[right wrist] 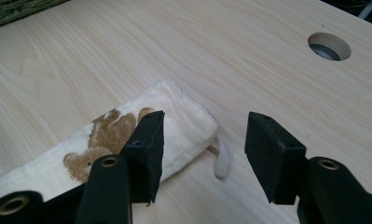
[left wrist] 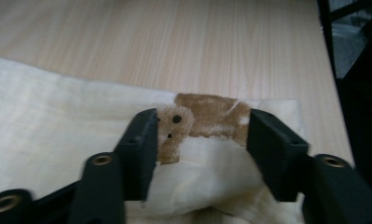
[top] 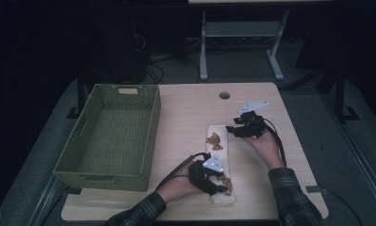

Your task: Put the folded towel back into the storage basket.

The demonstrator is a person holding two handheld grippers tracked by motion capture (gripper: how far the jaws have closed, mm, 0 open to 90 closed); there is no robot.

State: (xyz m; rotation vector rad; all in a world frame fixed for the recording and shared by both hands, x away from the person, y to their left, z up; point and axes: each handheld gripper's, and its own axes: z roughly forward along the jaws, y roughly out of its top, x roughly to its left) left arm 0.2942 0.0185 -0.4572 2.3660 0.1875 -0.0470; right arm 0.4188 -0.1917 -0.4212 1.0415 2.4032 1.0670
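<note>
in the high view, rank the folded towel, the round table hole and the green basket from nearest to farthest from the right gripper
1. Folded towel: just left of the right gripper, its far end by the jaws.
2. Round table hole: beyond it, toward the table's far edge.
3. Green basket: across the table, on the left side.

The room is dim, its far side almost black. A light wooden table (top: 185, 108) with rounded corners stands on a grey floor (top: 313, 94), a round cable hole (top: 224, 95) near its far edge. Beyond it rises the pale metal frame of another desk (top: 242, 42), with dark cables (top: 152, 66) tangled on the floor to its left. A metal rail (top: 360, 160) runs along the floor at the right.
</note>
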